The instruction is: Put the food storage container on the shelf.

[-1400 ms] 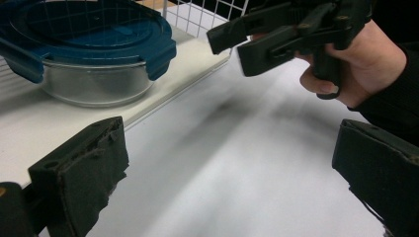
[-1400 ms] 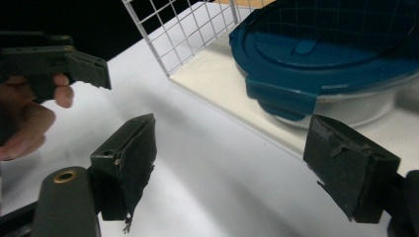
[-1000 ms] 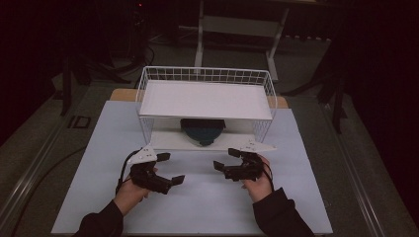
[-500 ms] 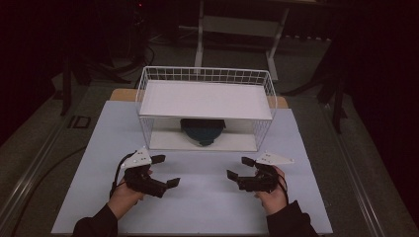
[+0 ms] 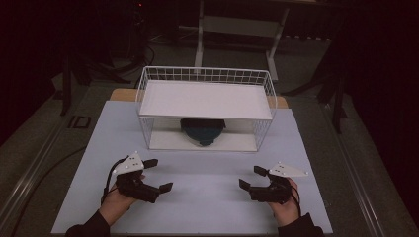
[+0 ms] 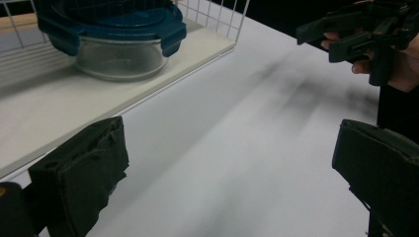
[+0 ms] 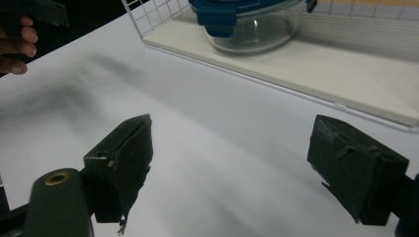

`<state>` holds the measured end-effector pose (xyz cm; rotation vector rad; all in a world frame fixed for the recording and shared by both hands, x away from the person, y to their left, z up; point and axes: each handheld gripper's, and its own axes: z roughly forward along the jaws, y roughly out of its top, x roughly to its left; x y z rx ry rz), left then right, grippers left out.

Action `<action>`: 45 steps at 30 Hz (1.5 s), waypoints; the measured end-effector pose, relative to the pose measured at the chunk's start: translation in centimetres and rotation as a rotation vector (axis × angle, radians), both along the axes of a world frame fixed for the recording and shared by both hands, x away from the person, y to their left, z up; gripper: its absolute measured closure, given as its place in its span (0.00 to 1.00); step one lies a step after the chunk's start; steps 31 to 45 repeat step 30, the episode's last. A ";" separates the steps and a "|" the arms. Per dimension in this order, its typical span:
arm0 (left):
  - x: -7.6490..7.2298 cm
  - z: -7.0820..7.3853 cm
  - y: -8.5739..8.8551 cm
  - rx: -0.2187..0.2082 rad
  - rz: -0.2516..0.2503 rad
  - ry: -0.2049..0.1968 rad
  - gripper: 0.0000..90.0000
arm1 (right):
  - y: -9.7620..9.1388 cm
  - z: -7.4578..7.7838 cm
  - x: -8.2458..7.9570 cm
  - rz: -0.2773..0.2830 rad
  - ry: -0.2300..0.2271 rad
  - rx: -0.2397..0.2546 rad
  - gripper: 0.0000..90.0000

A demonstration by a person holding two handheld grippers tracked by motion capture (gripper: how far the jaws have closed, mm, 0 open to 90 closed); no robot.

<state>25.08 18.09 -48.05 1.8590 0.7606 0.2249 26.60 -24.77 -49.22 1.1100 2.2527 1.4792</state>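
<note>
A white wire rack (image 5: pixel 205 76) with two shelves stands at the middle back of the white table (image 5: pixel 207 212). On its lower shelf (image 6: pixel 59 113) sits a round glass container with a blue clip lid (image 5: pixel 201 131) (image 6: pixel 118 54) (image 7: pixel 252 24). My left gripper (image 5: pixel 159 174) (image 6: pixel 230 168) is held low over the table in front of the rack's left half, open and holding nothing. In front of the rack's right half my right gripper (image 5: pixel 251 177) (image 7: pixel 237 163) is also open, with only bare table between its jaws. Both stand well clear of the rack.
Beyond the table are a dark floor and a metal stand (image 5: pixel 237 29). The rack's upper shelf (image 5: pixel 205 101) is a bare white board. Cables trail on the floor at the left (image 5: pixel 44 163).
Both grippers have drawn back from the rack toward the front edge. The right one has also shifted to the right, widening the gap between them. Both stayed open.
</note>
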 end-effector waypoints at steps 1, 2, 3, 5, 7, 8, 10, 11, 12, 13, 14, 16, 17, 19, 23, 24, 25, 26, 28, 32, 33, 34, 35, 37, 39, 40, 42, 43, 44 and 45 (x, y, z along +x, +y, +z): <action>0.0 0.0 0.1 -0.003 -0.001 0.002 0.01 | -0.2 -0.1 -0.1 0.001 0.001 0.001 0.19; -0.1 0.0 0.2 -0.005 0.003 -0.001 0.01 | -0.4 -0.2 -0.2 0.000 0.002 -0.003 0.19; -0.1 0.0 0.2 -0.008 0.002 -0.001 0.01 | -0.6 -0.4 -0.3 -0.006 -0.004 -0.007 0.19; -0.2 0.0 0.3 -0.009 0.001 -0.003 0.01 | -0.9 -0.5 -0.4 -0.010 0.000 -0.001 0.19; -0.3 -0.1 0.3 -0.008 -0.005 -0.002 0.01 | -1.2 -0.7 -0.5 -0.013 0.001 0.001 0.19; -0.3 -0.1 0.3 -0.008 -0.005 -0.002 0.01 | -1.2 -0.7 -0.5 -0.013 0.001 0.001 0.19; -0.1 -0.6 0.3 -0.016 -0.005 0.008 0.01 | -1.9 -1.0 -0.6 -0.020 -0.021 -0.004 0.19; -0.1 -0.7 0.3 -0.017 -0.004 0.010 0.01 | -2.2 -1.1 -0.5 -0.020 -0.016 -0.002 0.19; 0.0 -0.9 0.3 -0.015 -0.003 0.012 0.01 | -2.3 -1.2 -0.5 -0.023 -0.024 -0.006 0.19; 0.0 -1.0 0.3 -0.017 -0.005 0.015 0.01 | -2.4 -1.3 -0.5 -0.028 -0.027 -0.015 0.19; 0.0 -1.0 0.3 -0.017 -0.005 0.015 0.01 | -2.4 -1.3 -0.5 -0.028 -0.027 -0.015 0.19; 0.0 -1.1 0.3 -0.026 -0.005 0.011 0.01 | -2.6 -1.6 -0.4 -0.027 -0.020 -0.019 0.19; 0.0 -1.1 0.3 -0.031 -0.003 0.008 0.01 | -2.6 -1.7 -0.4 -0.022 -0.018 -0.016 0.19; 0.0 -1.2 0.3 -0.046 -0.005 0.006 0.01 | -2.6 -1.7 -0.4 -0.023 -0.019 -0.015 0.19; 0.0 -1.6 -0.2 -0.034 -0.026 0.017 0.01 | -2.6 -1.7 -0.5 -0.026 -0.019 -0.016 0.19; 0.1 -1.6 -0.3 -0.027 -0.034 0.017 0.01 | -2.6 -1.8 -0.4 -0.027 -0.017 -0.015 0.19; 0.0 -1.6 -0.4 -0.027 -0.037 0.015 0.01 | -2.6 -1.8 -0.4 -0.024 -0.012 -0.014 0.19; 0.0 -1.6 -0.4 -0.027 -0.037 0.014 0.01 | -2.6 -1.9 -0.4 -0.023 -0.012 -0.016 0.19; -0.1 -1.6 -0.4 -0.028 -0.039 0.011 0.01 | -2.6 -1.9 -0.4 -0.022 -0.012 -0.017 0.19; -0.1 -1.6 -0.4 -0.023 -0.036 0.009 0.01 | -2.5 -1.9 -0.4 -0.019 -0.019 -0.017 0.19; -0.1 -1.6 -0.4 -0.023 -0.036 0.009 0.01 | -2.5 -1.9 -0.4 -0.019 -0.019 -0.017 0.19; -0.1 -1.6 -0.4 -0.023 -0.036 0.009 0.01 | -2.5 -1.9 -0.4 -0.019 -0.019 -0.017 0.19; -0.1 -1.6 -0.4 -0.023 -0.036 0.009 0.01 | -2.5 -1.9 -0.4 -0.019 -0.019 -0.017 0.19; -0.1 -1.6 -0.4 -0.023 -0.036 0.009 0.01 | -2.5 -1.9 -0.4 -0.019 -0.019 -0.017 0.19; -0.1 -1.6 -0.4 -0.023 -0.036 0.009 0.01 | -2.5 -1.9 -0.4 -0.019 -0.019 -0.017 0.19; -0.1 -1.6 -0.4 -0.023 -0.036 0.009 0.01 | -2.5 -1.9 -0.4 -0.019 -0.019 -0.017 0.19; -0.1 -1.6 -0.4 -0.023 -0.036 0.009 0.01 | -2.5 -1.9 -0.4 -0.019 -0.019 -0.017 0.19; -0.1 -1.6 -0.4 -0.023 -0.036 0.009 0.01 | -2.5 -1.9 -0.4 -0.019 -0.019 -0.017 0.19; -0.1 -1.6 -0.4 -0.023 -0.036 0.009 0.01 | -2.5 -1.9 -0.4 -0.019 -0.019 -0.017 0.19; -0.1 -1.6 -0.4 -0.023 -0.036 0.009 0.01 | -2.5 -1.9 -0.4 -0.019 -0.019 -0.017 0.19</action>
